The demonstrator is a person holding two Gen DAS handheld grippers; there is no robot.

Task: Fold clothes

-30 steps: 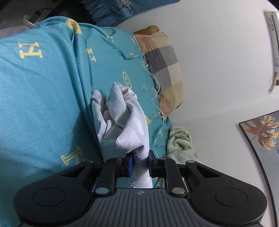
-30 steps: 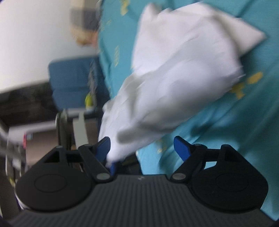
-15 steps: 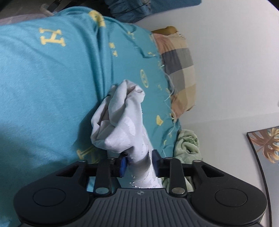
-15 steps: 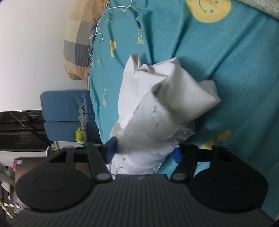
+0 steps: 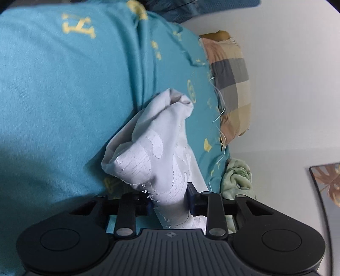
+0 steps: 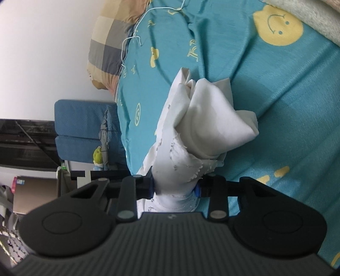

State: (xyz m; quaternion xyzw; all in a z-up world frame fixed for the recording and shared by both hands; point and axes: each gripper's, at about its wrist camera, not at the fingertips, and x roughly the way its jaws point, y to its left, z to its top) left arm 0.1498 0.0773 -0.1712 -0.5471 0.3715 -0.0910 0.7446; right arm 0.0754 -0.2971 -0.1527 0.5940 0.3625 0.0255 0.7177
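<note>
A bunched white garment (image 5: 157, 148) with a cracked white print hangs above the teal bedsheet (image 5: 53, 95). My left gripper (image 5: 169, 200) has its jaws closing on a thick fold of that cloth, and the blue pads (image 5: 189, 196) press its sides. In the right wrist view the same white garment (image 6: 204, 123) rises from my right gripper (image 6: 174, 189), whose jaws are closing too, with the pads (image 6: 150, 186) squeezing the bundle. The cloth below both grips is hidden by the gripper bodies.
A checked pillow (image 5: 229, 85) lies at the bed's far edge by a white wall (image 5: 286, 63). A pale green cloth (image 5: 235, 178) is wadded beside the bed. A blue chair (image 6: 80, 127) and a dark shelf stand left in the right wrist view. A beige blanket (image 6: 314, 17) lies top right.
The right jaws went from wide apart to clamped on the white bundle. The left jaws opened a little, then came together on a thicker fold, and the garment shifted up in the left view.
</note>
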